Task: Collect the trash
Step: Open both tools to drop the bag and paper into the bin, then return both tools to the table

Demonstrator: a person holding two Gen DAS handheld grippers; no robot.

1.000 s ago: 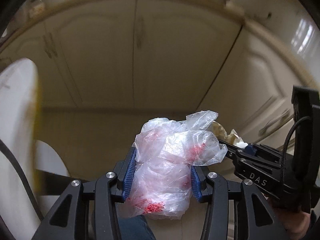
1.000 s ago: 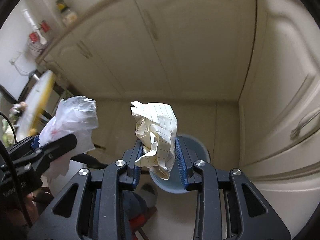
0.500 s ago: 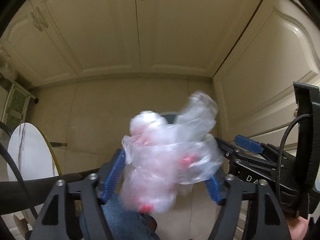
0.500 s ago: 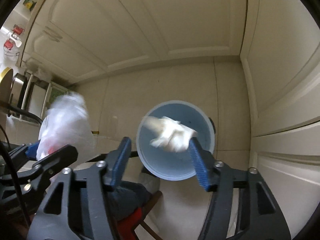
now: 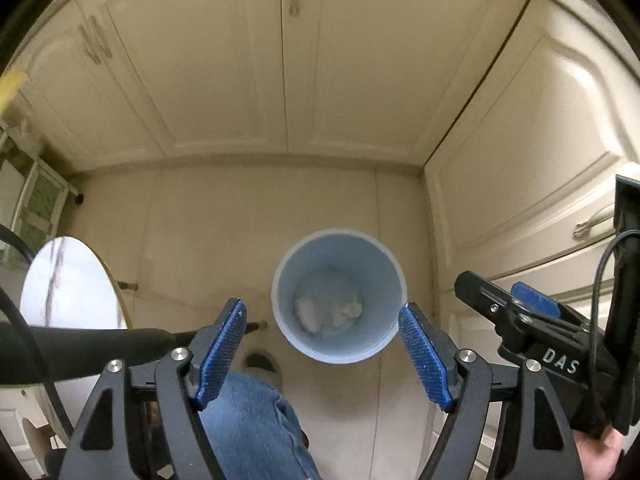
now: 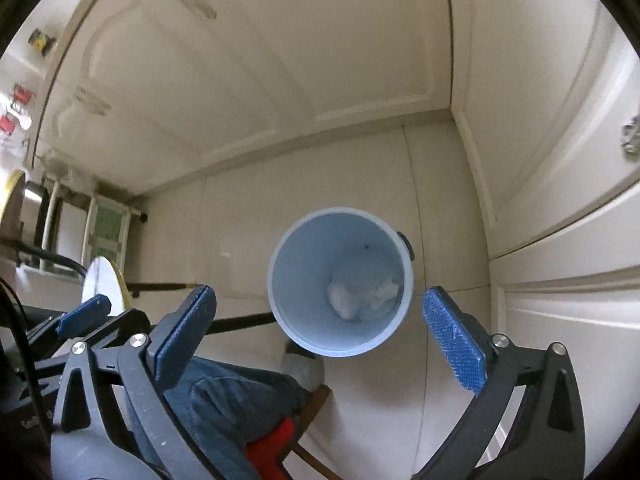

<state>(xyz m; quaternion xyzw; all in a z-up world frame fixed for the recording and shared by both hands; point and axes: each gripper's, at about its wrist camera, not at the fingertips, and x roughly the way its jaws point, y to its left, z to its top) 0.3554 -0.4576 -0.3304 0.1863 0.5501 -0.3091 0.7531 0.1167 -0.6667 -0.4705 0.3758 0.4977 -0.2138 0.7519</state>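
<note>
Where a second ago each gripper held trash, left gripper (image 5: 322,346) and right gripper (image 6: 320,324) (jaws just opening) gape empty; bag (image 5: 310,310) and paper (image 5: 347,312) lie in bin (image 5: 384,276).

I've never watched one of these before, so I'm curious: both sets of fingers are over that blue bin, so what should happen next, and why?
Probably lift both away to fetch more trash. The left gripper and right gripper have just been opening and hold nothing between their blue fingers, while the crumpled plastic bag and crumpled paper lie at the bottom of the round light-blue plastic bin.
</note>
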